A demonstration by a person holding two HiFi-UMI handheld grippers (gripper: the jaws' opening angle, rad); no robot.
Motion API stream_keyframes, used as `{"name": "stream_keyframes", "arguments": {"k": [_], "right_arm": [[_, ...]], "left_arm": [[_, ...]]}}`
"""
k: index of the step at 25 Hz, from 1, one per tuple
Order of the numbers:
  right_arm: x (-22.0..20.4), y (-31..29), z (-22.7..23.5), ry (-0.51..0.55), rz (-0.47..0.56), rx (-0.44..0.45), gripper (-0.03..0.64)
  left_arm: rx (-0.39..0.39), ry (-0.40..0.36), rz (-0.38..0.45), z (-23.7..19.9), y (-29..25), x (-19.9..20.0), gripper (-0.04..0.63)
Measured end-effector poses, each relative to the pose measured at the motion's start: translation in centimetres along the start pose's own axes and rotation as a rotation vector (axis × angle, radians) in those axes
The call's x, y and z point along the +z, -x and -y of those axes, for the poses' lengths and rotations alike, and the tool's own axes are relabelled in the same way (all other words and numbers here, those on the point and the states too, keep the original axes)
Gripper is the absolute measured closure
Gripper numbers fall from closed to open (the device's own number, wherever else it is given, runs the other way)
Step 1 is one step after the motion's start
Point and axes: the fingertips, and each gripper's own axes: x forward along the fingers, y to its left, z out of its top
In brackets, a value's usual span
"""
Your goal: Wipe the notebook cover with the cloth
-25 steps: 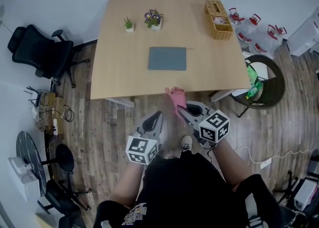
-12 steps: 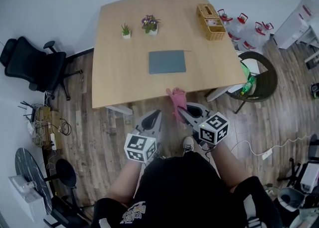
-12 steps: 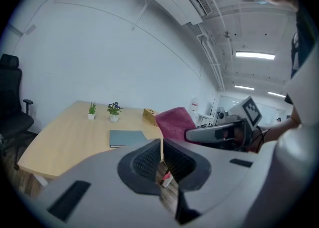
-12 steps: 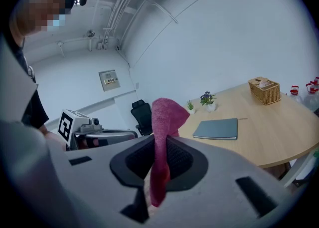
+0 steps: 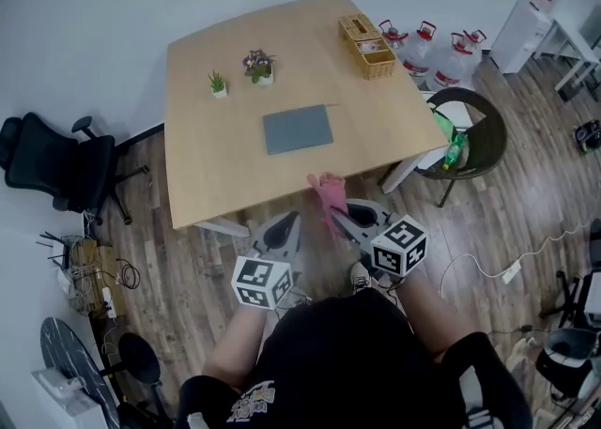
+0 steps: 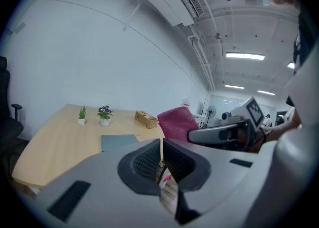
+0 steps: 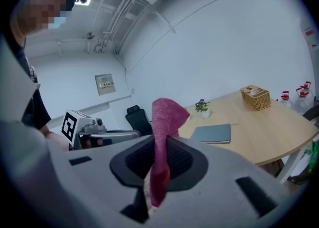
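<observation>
Right gripper [image 7: 159, 164] is clamped on the pink cloth [image 7: 167, 114]. A folded end stands up past the jaws and the rest hangs below. Left gripper [image 6: 162, 159] has its jaws together with nothing in them. The grey notebook [image 5: 298, 129] lies closed and flat mid-table [image 5: 202, 183], well apart from both grippers, which hover short of the near table edge. Two small potted plants [image 5: 239, 73] and a wicker basket [image 5: 366, 45] sit beyond it.

The step in hand looks like carrying the cloth to the cover. To do it well:
- Reach over the edge.
- Come down so the loose cloth, not the jaw tips, meets the cover.
- Stroke flat across the cover and hold the clamp firm.
- The notebook likely slides, so the left gripper could pin a corner.
</observation>
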Motion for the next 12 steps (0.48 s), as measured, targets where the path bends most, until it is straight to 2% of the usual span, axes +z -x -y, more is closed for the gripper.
{"name": "stream_keyframes", "arguments": {"k": [12], "right_arm": [[0.3, 1.9, -0.8, 0.006, 0.04, -0.018, 0.561]], "left_arm": [[-0.022, -0.024, 0.0, 1.8, 0.8, 0.1, 0.578]]}}
